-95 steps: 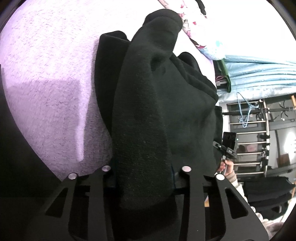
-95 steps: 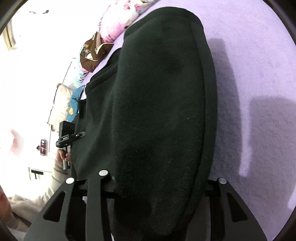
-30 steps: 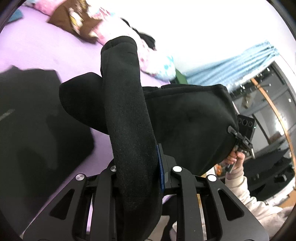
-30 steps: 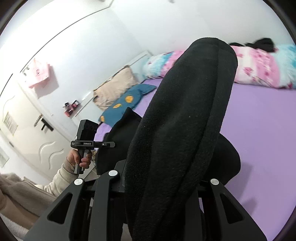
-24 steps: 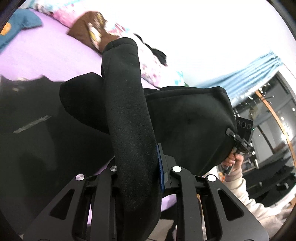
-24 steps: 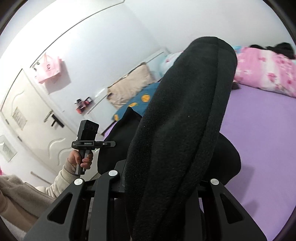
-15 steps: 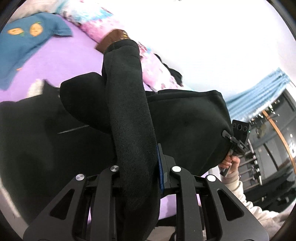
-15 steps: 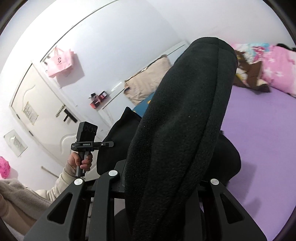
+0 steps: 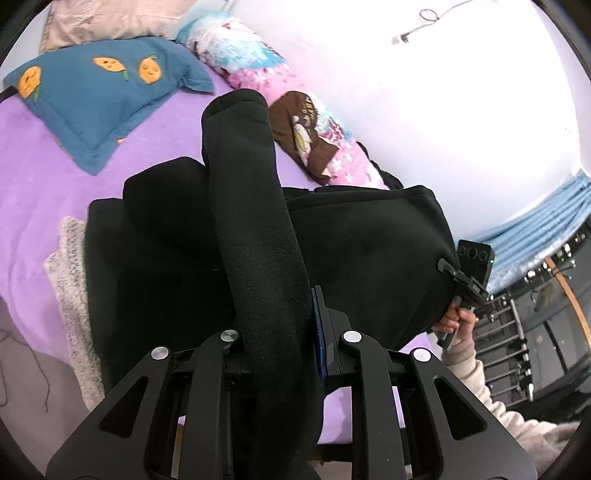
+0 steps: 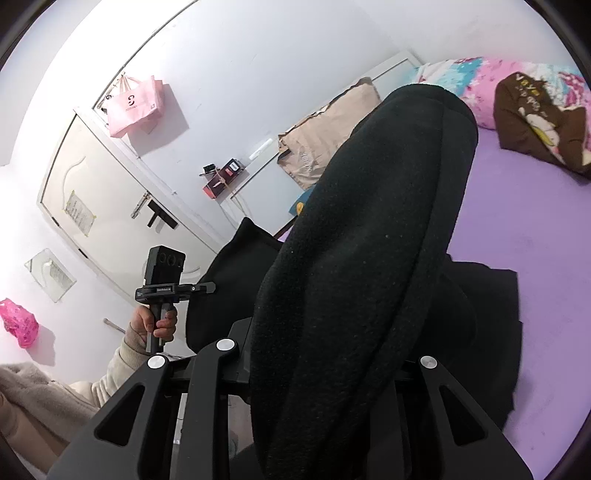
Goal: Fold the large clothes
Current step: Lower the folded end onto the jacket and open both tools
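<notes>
One black fleece garment (image 9: 369,251) hangs in the air between two claws, above the purple bed (image 9: 33,166). The left claw (image 9: 284,332) is clenched on a thick rolled fold of it, and the right claw (image 10: 325,354) is clamped on another bulky fold. Below and ahead of the left claw a second dark garment (image 9: 147,295) lies flat on the bed, over a grey knitted piece (image 9: 70,295) near the bed's left edge. Beyond the left claw lie one blue pillow with three orange fruit (image 9: 96,92), one beige pillow (image 9: 103,18) and one pink floral roll (image 9: 258,62). To the right claw's right the bed is bare. A pink bag (image 10: 135,105) hangs up left; its print is unreadable.
</notes>
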`<state>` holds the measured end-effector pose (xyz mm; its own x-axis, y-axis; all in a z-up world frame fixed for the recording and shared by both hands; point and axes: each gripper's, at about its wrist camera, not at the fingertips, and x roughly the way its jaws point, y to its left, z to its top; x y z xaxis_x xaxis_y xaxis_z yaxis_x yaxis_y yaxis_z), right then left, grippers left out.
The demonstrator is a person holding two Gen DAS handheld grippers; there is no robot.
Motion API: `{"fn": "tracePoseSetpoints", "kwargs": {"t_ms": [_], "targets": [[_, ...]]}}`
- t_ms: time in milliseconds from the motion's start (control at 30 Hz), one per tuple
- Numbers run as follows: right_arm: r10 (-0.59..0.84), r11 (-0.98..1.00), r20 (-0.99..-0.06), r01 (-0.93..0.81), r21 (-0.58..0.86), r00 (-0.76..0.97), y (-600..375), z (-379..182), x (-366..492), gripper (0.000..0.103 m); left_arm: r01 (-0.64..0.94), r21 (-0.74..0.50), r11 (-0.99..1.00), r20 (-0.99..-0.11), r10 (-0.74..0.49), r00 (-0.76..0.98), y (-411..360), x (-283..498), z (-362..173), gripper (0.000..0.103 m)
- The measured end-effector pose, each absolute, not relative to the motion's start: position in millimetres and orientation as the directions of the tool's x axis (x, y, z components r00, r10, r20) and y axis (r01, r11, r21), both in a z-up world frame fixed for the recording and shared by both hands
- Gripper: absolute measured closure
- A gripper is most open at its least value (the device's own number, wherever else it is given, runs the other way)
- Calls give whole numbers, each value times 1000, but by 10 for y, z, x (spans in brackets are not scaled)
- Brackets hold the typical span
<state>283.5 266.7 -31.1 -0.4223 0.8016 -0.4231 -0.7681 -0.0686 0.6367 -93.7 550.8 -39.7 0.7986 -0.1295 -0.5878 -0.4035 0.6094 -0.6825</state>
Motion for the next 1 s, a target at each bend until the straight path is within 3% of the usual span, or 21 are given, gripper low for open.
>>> {"fn": "tracePoseSetpoints", "kwargs": {"t_ms": [267,367,533,767,867,1000], "targets": [[800,-51,-411,-732,679,-437,2753,-599,2945,78,-437,-697,568,-592,-113,798,5812,-1166,-535,85],[803,-16,-407,-699,715,-435,2767,-791,3020,78,-424,-740,521,-549,-105,829,5921,-1186,-582,90],[785,66,-452,-668,741,-424,2763,-1240,3158,78,-522,-689,503,-643,-92,760,5965,-1098,-896,90],[780,213,-502,-596,774,-374,2601,-1903,3459,75,-622,-652,434,-710,-63,701,6094,-1163,-1463,89],[771,259,-524,-573,777,-362,2569,-2123,3569,71,-662,-627,411,-741,-53,669,6157,-1193,-1668,89],[730,364,-610,-580,729,-308,2538,-2313,3653,51,-704,-589,397,-777,-41,628,6161,-1210,-1891,84]]}}
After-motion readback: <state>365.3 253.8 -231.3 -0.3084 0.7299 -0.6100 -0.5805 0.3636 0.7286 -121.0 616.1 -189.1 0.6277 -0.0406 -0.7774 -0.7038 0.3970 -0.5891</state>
